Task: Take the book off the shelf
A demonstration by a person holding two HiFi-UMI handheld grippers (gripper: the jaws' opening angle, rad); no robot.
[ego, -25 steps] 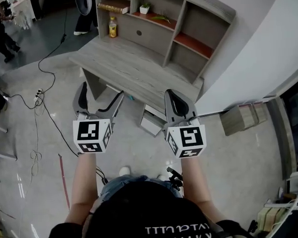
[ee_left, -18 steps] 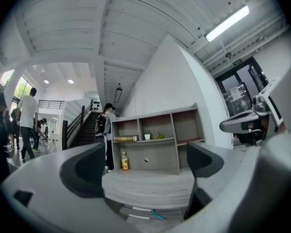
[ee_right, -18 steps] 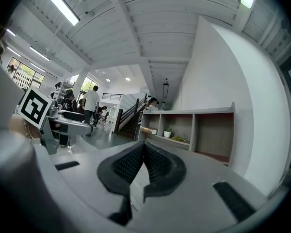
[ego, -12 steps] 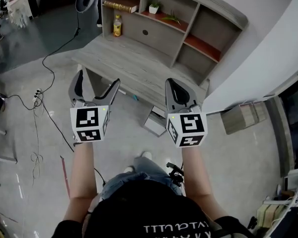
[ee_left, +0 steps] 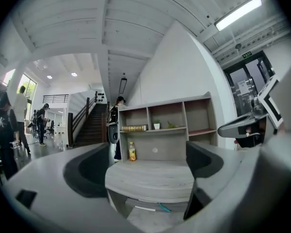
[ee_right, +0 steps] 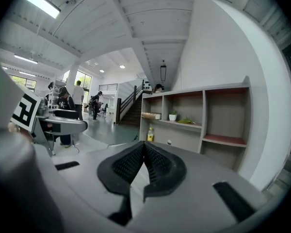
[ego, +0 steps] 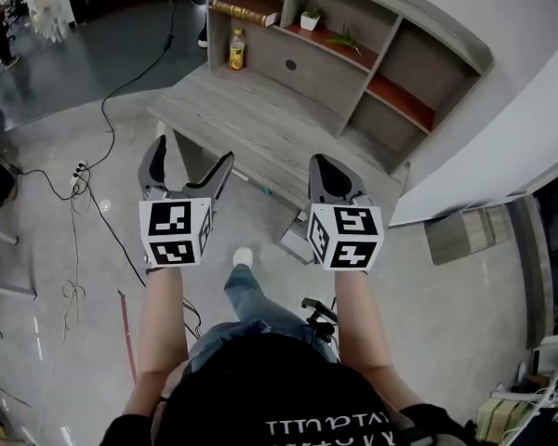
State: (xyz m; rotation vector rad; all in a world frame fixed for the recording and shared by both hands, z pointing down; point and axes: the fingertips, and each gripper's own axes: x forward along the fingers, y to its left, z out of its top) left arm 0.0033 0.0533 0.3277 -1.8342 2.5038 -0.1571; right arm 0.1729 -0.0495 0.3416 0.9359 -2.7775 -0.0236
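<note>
A brown book (ego: 246, 9) lies flat in the top left compartment of the wooden shelf unit (ego: 372, 59) on the desk; it also shows as the book (ee_left: 134, 128) and the book (ee_right: 149, 115) in the gripper views. Both grippers hang in the air in front of the desk, well short of the shelf. My left gripper (ego: 188, 161) is open and holds nothing, as the left gripper (ee_left: 145, 165) shows with the desk seen between its pads. My right gripper (ego: 333, 177) is shut and empty, and the right gripper (ee_right: 144, 148) has its ribbed pads pressed together.
A yellow bottle (ego: 234, 51) stands on the desk top (ego: 260, 128) under the book. A small potted plant (ego: 309, 19) sits one compartment to the right. Cables (ego: 84, 179) trail over the floor at left. A cardboard box (ego: 465, 233) lies at right. People stand far off at left.
The person has stepped closer to the desk, so the shelf has shifted right and grown nearer. The left gripper stays open and the right stays shut.
</note>
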